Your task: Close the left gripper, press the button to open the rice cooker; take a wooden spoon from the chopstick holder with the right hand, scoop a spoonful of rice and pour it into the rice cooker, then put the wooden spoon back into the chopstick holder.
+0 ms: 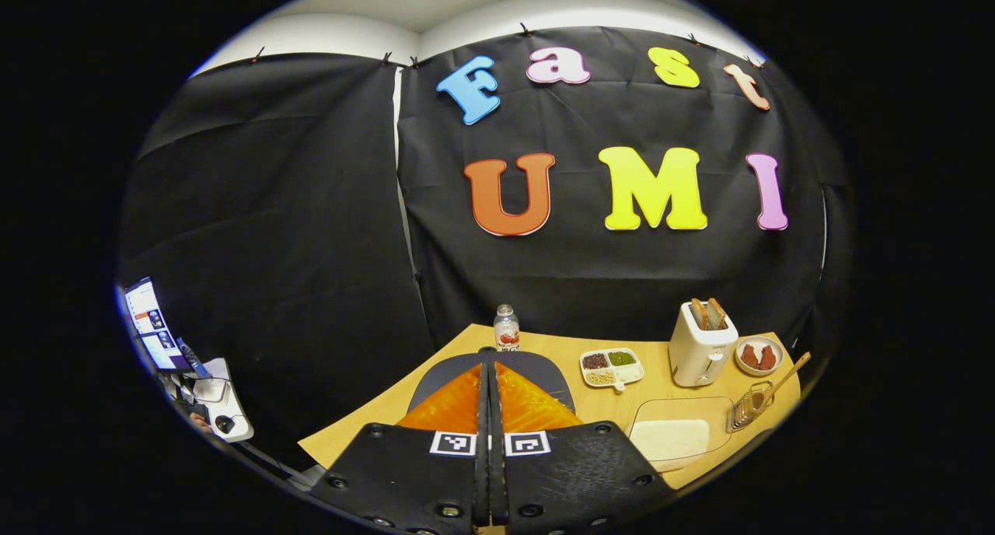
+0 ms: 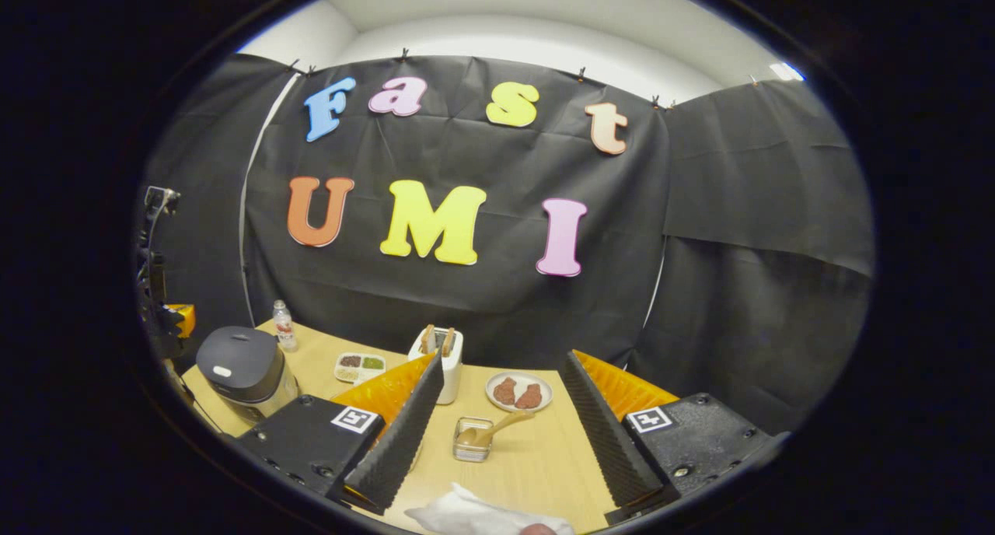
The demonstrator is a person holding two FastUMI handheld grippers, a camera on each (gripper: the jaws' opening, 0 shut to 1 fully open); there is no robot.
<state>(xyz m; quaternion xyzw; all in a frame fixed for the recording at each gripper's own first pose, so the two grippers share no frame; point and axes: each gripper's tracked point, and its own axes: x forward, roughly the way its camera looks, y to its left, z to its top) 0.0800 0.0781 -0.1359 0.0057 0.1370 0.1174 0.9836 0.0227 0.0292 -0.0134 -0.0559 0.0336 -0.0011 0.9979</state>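
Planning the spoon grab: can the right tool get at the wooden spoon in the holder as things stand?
Probably yes. The right tool is open, and the wooden spoon leans out of the chopstick holder straight ahead between its fingers, with bare table between.

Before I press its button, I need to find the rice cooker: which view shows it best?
The right gripper view: the rice cooker stands whole at the table's left end, lid down. In the left gripper view, just its dark lid peeks out behind the shut left gripper.
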